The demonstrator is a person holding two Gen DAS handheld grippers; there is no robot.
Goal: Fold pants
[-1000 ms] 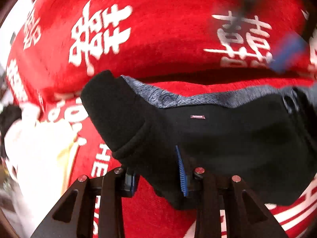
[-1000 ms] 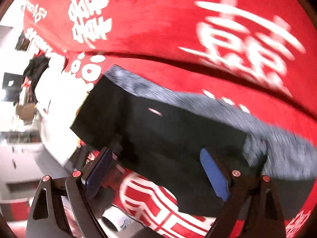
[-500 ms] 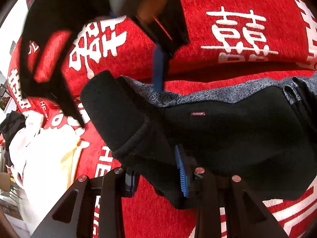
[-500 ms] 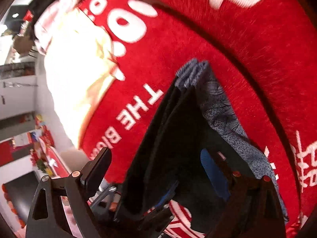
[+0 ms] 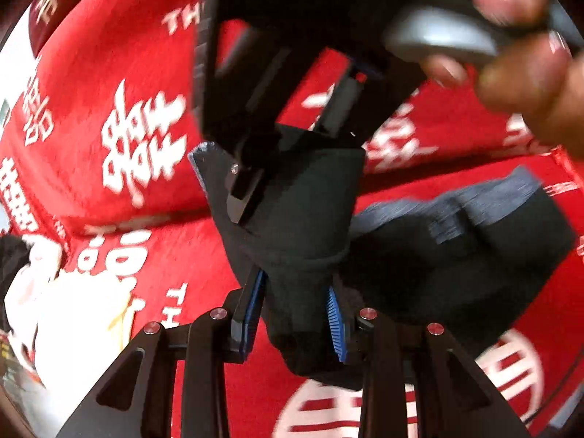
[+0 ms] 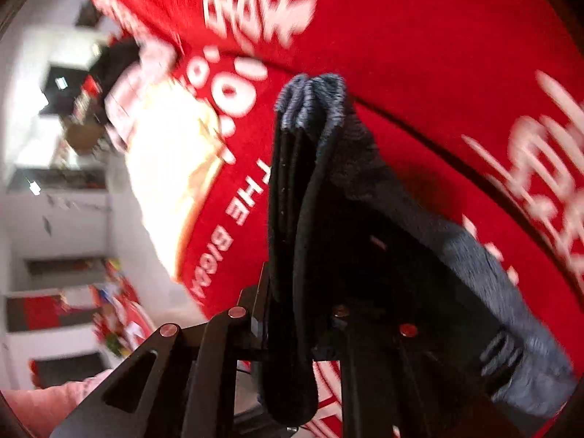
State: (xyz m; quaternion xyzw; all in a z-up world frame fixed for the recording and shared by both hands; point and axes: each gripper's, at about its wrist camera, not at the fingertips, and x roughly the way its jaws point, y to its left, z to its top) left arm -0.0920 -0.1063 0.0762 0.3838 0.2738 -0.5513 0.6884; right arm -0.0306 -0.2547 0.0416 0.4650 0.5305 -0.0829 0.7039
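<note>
the pants (image 5: 310, 219) are black, with a mottled blue-grey band (image 6: 317, 102) along one edge. the cloth (image 5: 109, 73) beneath is bright red, printed with white characters and white block letters. the left gripper (image 5: 295, 310) is black with ribbed blue pads (image 5: 334, 317). a cream-white garment (image 6: 171, 168) lies beside.

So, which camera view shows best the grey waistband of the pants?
The right wrist view: the grey waistband runs long and unhidden along the black pants. In the left wrist view only a blurred stretch shows behind the right gripper.
</note>
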